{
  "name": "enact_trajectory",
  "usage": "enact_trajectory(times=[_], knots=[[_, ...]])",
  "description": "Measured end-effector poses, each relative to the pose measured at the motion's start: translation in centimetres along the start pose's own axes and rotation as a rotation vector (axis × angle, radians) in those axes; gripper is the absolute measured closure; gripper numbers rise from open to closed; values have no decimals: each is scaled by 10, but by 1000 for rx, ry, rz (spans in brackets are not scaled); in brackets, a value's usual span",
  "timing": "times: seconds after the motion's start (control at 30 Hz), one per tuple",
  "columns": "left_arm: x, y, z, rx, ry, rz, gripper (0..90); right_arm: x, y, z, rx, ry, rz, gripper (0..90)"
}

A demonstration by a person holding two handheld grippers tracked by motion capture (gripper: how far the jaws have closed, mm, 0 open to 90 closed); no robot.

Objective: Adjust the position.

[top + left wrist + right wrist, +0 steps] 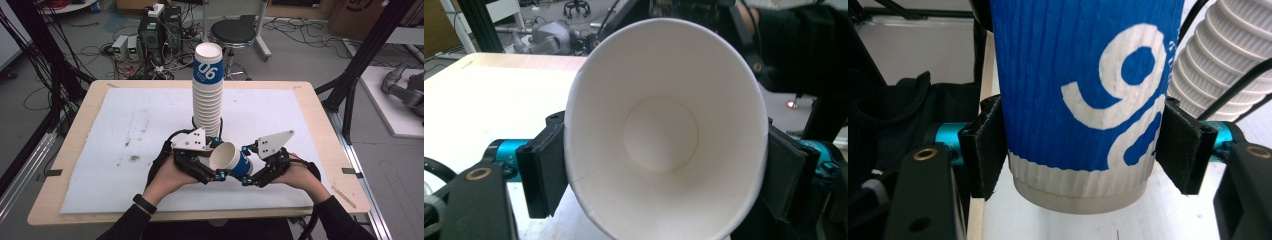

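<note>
**Ana:** Paper is what both grippers are handling. In the high view, a blue-and-white cup (231, 161) is lying sideways at lower centre, between the left gripper (216, 159) and the right gripper (246, 165), just in front of a tall cup stack (207, 92) on the white mat (125, 125).

**Ben:** And the left gripper view?

**Ana:** The cup's open mouth (664, 135) is facing the camera at centre frame, both black pads pressing its rim.

**Ben:** The right gripper view?

**Ana:** Its jaws are pinching the cup (1083, 95) near the base, with the stack (1218, 65) at upper right.

**Ben:** Risks?

**Ana:** I'm judging that squeezing harder could crush the thin rim, and a careless swing could topple the stack.
</note>
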State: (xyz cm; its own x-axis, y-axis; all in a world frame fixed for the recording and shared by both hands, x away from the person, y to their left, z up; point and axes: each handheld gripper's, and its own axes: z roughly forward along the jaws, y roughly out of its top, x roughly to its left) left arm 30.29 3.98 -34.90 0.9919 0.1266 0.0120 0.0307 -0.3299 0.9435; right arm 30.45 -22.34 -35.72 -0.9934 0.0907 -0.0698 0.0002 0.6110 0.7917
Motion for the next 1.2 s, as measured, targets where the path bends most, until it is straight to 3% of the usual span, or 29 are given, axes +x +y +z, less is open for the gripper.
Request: enact_trajectory(times=[0.13,0.17,0.23,0.5,0.63,0.97,1.2], knots=[[-1,2,-1,-84,11,-31,165,-3,-2,-3,-60,22,18,303],[-1,2,-1,-84,11,-31,163,-4,-2,-4,-77,31,27,303],[-2,1,-1,-145,3,-52,155,-5,-2,-6,-101,38,32,303],[0,-3,1,-225,-18,-135,139,-6,-6,-10,-188,45,61,303],[0,-3,1,-250,-25,-140,154,-6,-7,-7,-204,52,72,303],[-2,-1,0,-234,-16,-115,201,-3,-7,-2,-204,41,63,293],[-3,3,-2,-173,0,-73,206,0,-5,-2,-172,9,53,238]])
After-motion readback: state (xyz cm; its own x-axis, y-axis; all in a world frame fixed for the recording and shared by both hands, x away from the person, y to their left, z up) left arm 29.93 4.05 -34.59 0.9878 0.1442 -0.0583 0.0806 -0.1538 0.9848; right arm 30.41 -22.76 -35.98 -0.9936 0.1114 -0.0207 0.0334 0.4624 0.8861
